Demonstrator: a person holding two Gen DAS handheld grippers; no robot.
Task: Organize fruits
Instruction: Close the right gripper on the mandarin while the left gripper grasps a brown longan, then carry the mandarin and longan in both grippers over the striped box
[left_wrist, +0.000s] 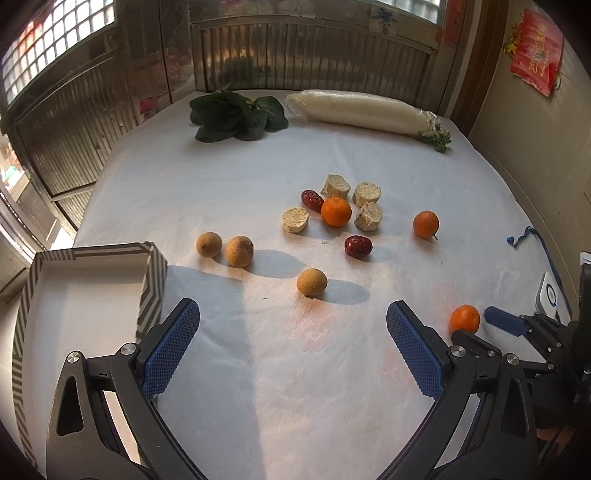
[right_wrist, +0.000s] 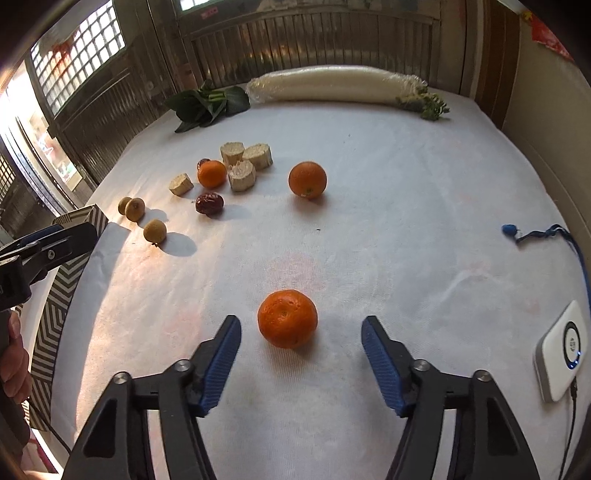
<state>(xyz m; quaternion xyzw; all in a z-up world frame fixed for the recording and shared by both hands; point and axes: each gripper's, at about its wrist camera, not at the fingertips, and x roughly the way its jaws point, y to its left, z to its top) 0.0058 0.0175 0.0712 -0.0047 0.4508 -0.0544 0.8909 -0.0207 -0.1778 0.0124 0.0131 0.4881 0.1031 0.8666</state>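
On the white cloth lie three tangerines, three tan longans, two red dates and several pale cut root pieces. My right gripper (right_wrist: 301, 325) is open, and the nearest tangerine (right_wrist: 287, 324) sits just ahead between its fingertips, untouched; it also shows in the left wrist view (left_wrist: 464, 318). My left gripper (left_wrist: 291, 314) is open and empty, with the closest longan (left_wrist: 312, 282) just beyond it. An open, empty striped box (left_wrist: 151, 280) stands at its left. Two more tangerines (left_wrist: 336, 211) (left_wrist: 426, 224), two longans (left_wrist: 239, 251) and dates (left_wrist: 358, 246) lie farther off.
Leafy greens (left_wrist: 236, 116) and a wrapped white radish (left_wrist: 362, 110) lie at the table's far edge. A white device with a blue light (right_wrist: 563, 356) and a blue cord (right_wrist: 535, 232) are at the right. A metal fence stands behind the table.
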